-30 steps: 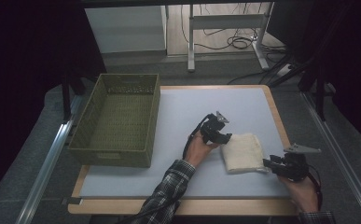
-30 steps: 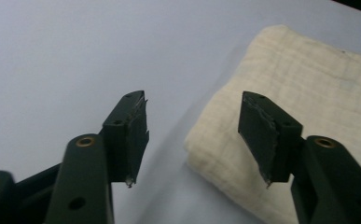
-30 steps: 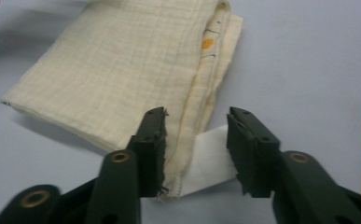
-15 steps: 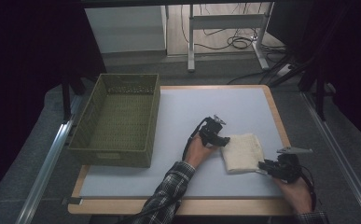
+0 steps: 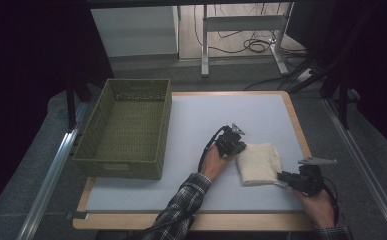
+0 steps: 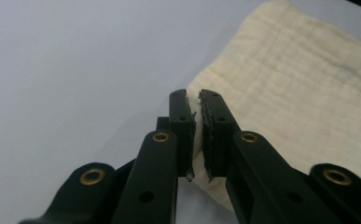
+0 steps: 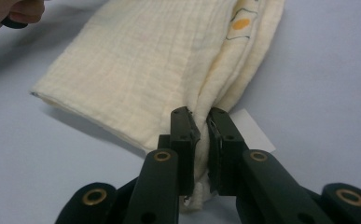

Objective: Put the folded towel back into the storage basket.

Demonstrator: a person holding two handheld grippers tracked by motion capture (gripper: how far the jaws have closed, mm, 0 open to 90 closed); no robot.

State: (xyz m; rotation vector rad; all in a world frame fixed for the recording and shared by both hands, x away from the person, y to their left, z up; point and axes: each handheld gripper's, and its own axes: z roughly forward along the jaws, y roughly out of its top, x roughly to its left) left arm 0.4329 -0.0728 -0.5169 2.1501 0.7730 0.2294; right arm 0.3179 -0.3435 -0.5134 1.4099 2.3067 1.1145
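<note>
The right tongs (image 7: 200,119) rise from the bottom edge, their two black jaws having just closed on a corner of the folded cream cloth (image 7: 145,70), fabric pinched between the pads. The cloth lies flat on the pale surface (image 7: 327,70), with an orange print at its far edge and a white tag (image 7: 253,130) just beside the jaws. A hand (image 7: 10,11) shows at the top left corner.

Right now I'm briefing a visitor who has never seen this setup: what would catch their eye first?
The folded cream cloth on the pale mat, right of centre, pinched at two corners: the left gripper at its far left corner, the right gripper at its near right one, both having just closed on it. Next, the olive woven basket standing empty at the table's left.
</note>
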